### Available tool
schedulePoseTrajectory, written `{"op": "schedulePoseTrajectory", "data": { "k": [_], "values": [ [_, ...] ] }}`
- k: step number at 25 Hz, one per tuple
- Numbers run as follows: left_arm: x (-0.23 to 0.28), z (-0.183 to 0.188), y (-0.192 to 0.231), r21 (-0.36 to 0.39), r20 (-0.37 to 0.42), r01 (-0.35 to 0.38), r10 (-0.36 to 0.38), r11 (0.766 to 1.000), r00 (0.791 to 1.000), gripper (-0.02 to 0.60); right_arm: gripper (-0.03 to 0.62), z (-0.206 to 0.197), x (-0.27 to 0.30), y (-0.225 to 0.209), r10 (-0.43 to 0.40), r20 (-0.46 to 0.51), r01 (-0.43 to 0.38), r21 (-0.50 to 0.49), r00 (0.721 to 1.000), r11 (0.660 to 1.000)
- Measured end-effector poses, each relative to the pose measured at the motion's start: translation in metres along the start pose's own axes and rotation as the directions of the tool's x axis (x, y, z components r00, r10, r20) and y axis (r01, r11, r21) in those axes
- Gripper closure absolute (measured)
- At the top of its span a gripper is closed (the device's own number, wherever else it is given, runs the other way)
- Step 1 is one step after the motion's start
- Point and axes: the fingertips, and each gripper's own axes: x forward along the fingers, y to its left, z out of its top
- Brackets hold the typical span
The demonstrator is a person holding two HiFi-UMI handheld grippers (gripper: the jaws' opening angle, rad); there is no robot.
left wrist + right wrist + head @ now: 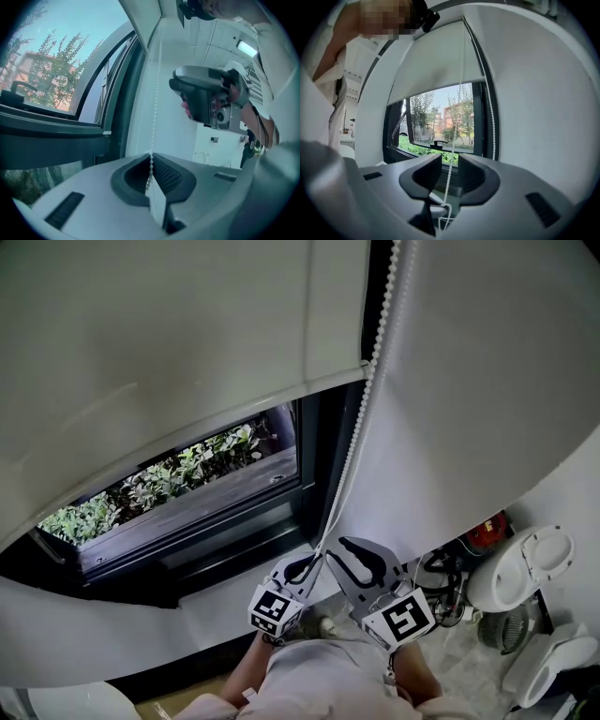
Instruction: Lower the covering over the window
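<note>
So the white roller blind (141, 352) hangs over the upper part of the window (187, 493). The lower pane is uncovered, with green bushes showing through it. Both tools sit just below the window's right-hand corner, side by side. The left gripper (307, 568) has its jaws pinched tight on the bead chain (364, 418), which runs down along the window's right edge. The right gripper (349, 554) is just beside it, on the far side from the window. Its jaws are spread, and the chain passes loose through the gap without either pad pressing on it.
</note>
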Motion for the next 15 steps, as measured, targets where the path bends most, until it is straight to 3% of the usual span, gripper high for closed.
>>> {"op": "schedulePoseTrajectory", "data": {
  "k": [8,15],
  "values": [
    [-0.001,0.000,-0.005,0.009,0.006,0.008,-0.008,1.000,1.000,0.566,0.470,0.056,0.016,-0.011,-0.001,0.103,0.010,-0.091,0.995,0.996],
    [-0.003,0.000,-0.006,0.014,0.014,-0.006,0.006,1.000,1.000,0.566,0.488,0.084,0.023,-0.017,0.006,0.171,0.012,-0.106,0.985,0.994]
  ]
}}
